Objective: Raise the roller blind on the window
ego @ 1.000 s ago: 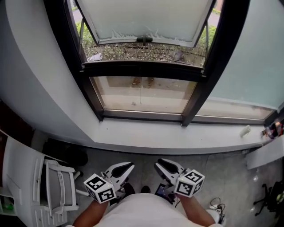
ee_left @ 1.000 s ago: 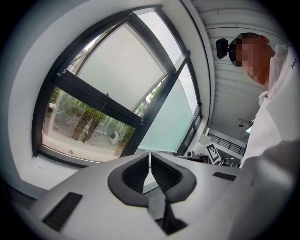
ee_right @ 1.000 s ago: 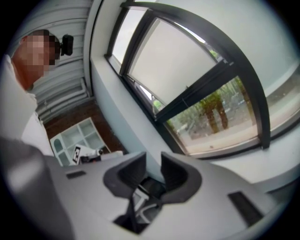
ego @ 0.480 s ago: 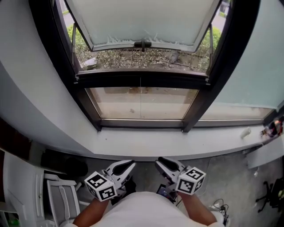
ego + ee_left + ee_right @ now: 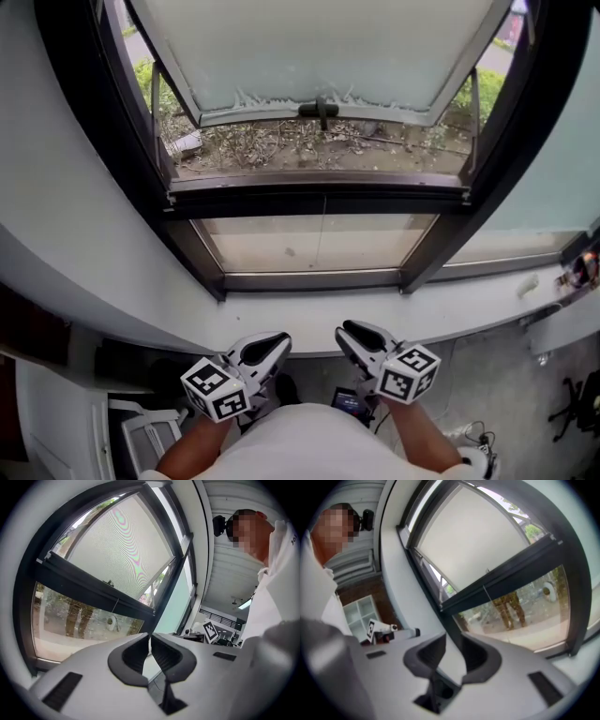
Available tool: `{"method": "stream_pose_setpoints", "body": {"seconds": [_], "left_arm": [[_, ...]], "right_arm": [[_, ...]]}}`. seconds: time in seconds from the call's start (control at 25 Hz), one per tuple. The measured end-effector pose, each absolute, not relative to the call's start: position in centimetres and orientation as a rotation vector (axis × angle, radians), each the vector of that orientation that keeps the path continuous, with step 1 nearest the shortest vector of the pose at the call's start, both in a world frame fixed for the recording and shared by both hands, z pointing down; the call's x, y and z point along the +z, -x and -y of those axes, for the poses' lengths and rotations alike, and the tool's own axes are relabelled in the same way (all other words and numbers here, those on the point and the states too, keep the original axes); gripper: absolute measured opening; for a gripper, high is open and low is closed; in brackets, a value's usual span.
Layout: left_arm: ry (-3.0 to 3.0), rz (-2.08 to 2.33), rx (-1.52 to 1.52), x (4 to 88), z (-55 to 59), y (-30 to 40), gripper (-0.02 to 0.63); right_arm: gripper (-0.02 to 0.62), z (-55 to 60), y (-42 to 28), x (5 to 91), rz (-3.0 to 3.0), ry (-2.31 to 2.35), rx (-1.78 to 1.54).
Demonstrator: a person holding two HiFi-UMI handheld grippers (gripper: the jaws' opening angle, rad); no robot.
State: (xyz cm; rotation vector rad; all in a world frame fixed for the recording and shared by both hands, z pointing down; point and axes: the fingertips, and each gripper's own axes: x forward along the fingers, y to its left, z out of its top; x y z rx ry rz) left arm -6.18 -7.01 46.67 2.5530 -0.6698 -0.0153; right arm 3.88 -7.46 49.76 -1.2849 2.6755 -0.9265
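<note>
Since both grippers sit at 6 o'clock in the head view, well short of the window, the whole job lies at 12 o'clock from the jaws. Blind (image 5: 319, 42) covers the upper pane, lower edge running 9-to-3, well apart from both tips and above them. Thin cord (image 5: 323, 230) drops 12-to-6 down the middle of the lower pane from the dark crossbar (image 5: 319, 192); I read it as the pull but can't confirm. It lies between the two grippers, a shade nearer the right gripper (image 5: 351, 334), so that's my pick for the reach. Right jaws stand a little apart with nothing between them. Left gripper (image 5: 270, 343) has its jaws together, empty. Both point at the glass. Pale sill (image 5: 281, 314) lies between tips and glass, with small clutter (image 5: 579, 272) at its 3 o'clock end. Grey wall (image 5: 66, 187) is at 9 o'clock, white chair (image 5: 145, 436) at 7 o'clock on the floor. Blind looks fully down, so I judge the task not started.
</note>
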Motion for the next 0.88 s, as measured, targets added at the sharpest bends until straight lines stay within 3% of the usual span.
{"method": "stream_pose_setpoints", "body": {"seconds": [0.36,0.88], "left_arm": [[-2.572,0.677,0.014,47.1,11.8,8.5,0.035],[-2.586,0.794,-0.007,47.3,15.5,4.9,0.035]], "right_arm": [[0.095,12.7,-3.1,49.8,-2.721,1.414,-0.82],[0.095,16.5,-8.1,50.3,-2.898,1.448,-0.695]]}}
